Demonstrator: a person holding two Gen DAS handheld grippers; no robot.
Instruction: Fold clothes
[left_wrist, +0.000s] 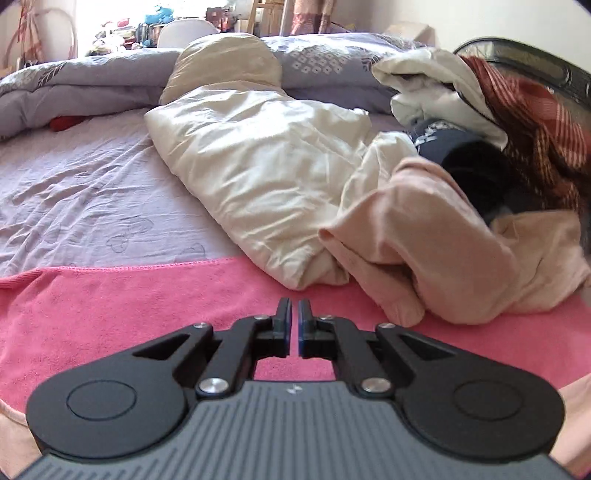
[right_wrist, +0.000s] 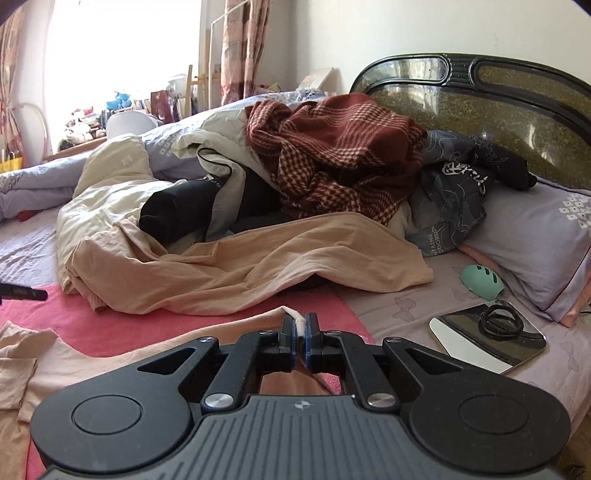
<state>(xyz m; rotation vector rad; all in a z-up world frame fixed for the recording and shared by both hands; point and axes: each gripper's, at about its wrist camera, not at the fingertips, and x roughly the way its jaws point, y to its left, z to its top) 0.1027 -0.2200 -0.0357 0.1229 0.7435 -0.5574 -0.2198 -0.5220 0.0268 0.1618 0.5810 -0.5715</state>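
Observation:
My right gripper (right_wrist: 300, 325) is shut on the pale hem of a peach garment (right_wrist: 110, 365), which trails down and to the left over a pink towel (right_wrist: 92, 325). My left gripper (left_wrist: 294, 314) hangs shut over the pink towel (left_wrist: 110, 302) with nothing between its fingers. Peach cloth shows at the lower corners of the left wrist view (left_wrist: 14, 417). A second peach garment (left_wrist: 424, 240) lies crumpled just ahead and to the right of the left gripper. In the right wrist view it is spread out beyond the right gripper (right_wrist: 258, 266).
A heap of clothes rises behind: a red houndstooth piece (right_wrist: 332, 147), a dark printed garment (right_wrist: 450, 195) and a cream quilt (left_wrist: 251, 166). To the right lie a mirror (right_wrist: 461, 343) with hair ties, a mint-green object (right_wrist: 482, 280) and a lilac pillow (right_wrist: 535, 236) below the headboard (right_wrist: 480, 92).

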